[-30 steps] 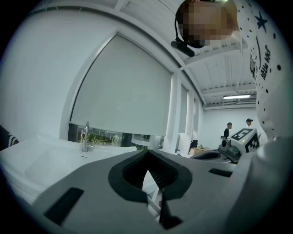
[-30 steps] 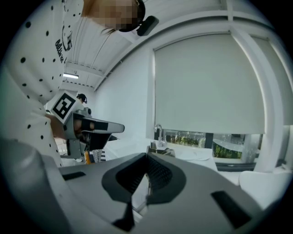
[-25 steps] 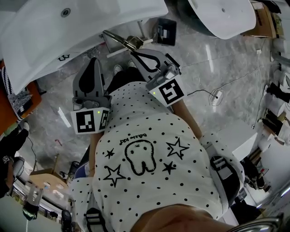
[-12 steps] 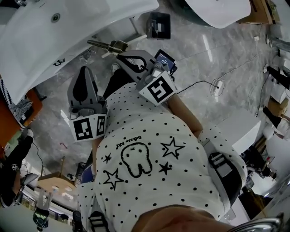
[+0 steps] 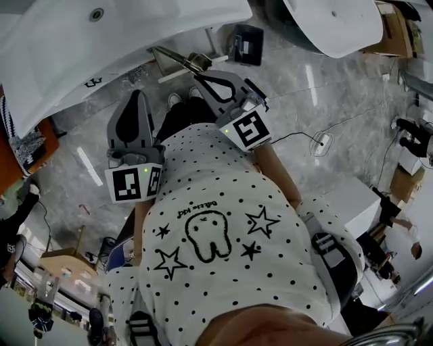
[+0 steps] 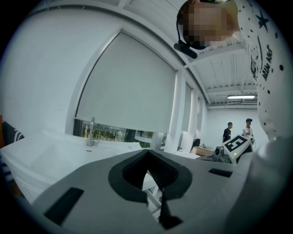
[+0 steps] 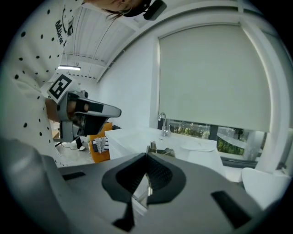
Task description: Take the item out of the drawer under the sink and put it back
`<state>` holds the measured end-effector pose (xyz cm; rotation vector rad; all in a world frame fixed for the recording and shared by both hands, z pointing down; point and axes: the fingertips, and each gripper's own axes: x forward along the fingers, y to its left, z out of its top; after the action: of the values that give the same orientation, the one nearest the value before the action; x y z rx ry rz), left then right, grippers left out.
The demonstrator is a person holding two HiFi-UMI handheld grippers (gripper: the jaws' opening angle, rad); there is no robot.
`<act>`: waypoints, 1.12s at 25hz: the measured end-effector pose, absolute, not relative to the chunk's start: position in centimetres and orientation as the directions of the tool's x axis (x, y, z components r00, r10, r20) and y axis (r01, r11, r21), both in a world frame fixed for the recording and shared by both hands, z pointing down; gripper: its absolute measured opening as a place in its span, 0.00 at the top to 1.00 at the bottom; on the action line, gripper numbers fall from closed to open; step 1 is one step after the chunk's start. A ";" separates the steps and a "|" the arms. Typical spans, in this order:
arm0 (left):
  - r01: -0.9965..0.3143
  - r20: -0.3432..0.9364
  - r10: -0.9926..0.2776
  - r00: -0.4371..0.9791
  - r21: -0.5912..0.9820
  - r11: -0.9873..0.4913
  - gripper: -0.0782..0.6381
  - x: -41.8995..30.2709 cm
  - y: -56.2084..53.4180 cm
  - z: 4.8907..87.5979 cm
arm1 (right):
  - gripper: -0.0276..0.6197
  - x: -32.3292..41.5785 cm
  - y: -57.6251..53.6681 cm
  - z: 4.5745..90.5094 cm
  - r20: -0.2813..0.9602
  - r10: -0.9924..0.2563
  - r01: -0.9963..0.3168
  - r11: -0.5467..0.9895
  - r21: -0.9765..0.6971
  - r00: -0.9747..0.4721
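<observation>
The white sink (image 5: 101,47) fills the top left of the head view; no drawer or item under it shows in any view. My left gripper (image 5: 139,92) points toward the sink's edge, shut and holding nothing. My right gripper (image 5: 195,73) is also shut and empty, its tips just short of a brass metal fitting (image 5: 195,62) on a slanted bar. In the left gripper view the gripper (image 6: 147,151) faces the sink top (image 6: 55,151) and tap (image 6: 91,131). In the right gripper view the gripper (image 7: 147,154) sits just below the fitting (image 7: 158,150).
A second white basin (image 5: 331,20) stands at the top right, with a black box (image 5: 245,44) on the marble floor between the basins. An orange cabinet (image 5: 13,162) sits left. A cable and socket (image 5: 321,144) lie right of my arm. Two people (image 6: 238,128) stand far off.
The head view swung aside and came back. My right gripper has sunk slightly and stays by the brass fitting. The left gripper has kept still, and both stay shut.
</observation>
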<state>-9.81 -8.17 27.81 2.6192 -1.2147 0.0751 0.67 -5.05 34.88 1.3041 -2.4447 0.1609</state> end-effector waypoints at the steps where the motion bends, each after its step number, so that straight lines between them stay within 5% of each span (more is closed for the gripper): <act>1: -0.759 0.153 -0.746 0.649 0.207 -0.618 0.90 -9.8 -8.1 27.8 | 0.93 0.9 -5.0 35.2 0.375 -0.777 -0.820 0.568 0.074 -0.505; 28: -0.779 0.232 -0.744 0.626 0.234 -0.582 0.90 -8.2 -7.9 31.9 | 0.93 3.7 -9.1 48.9 0.554 -0.596 -0.745 0.664 -0.068 -0.582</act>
<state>-8.20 -7.85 31.88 2.5393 -1.2265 0.1551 3.73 -9.13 48.85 1.0399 -2.3861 0.4040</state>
